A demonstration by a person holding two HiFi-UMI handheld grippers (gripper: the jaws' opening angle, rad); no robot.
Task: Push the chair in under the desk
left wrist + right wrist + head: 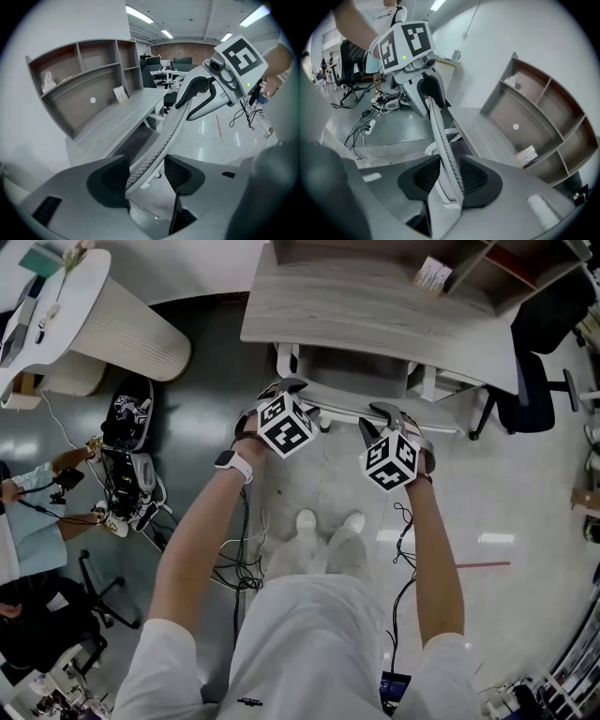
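The chair's pale mesh backrest (342, 407) stands close against the front edge of the grey wooden desk (375, 306), with the seat under the desk top. My left gripper (298, 395) straddles the backrest's top edge (164, 136). The edge leans on one pad and a gap shows at the other, so my left gripper (146, 176) is open. My right gripper (384, 413) sits further right on the same edge. Its own view shows the right gripper (449, 176) with both pads pressed on the backrest (440, 136).
A shelf unit (543, 117) stands on the desk's back. A black office chair (539, 381) is at the right of the desk. A round white table (94, 315) and a heap of cables (131, 474) lie to the left. A person (28, 512) sits at far left.
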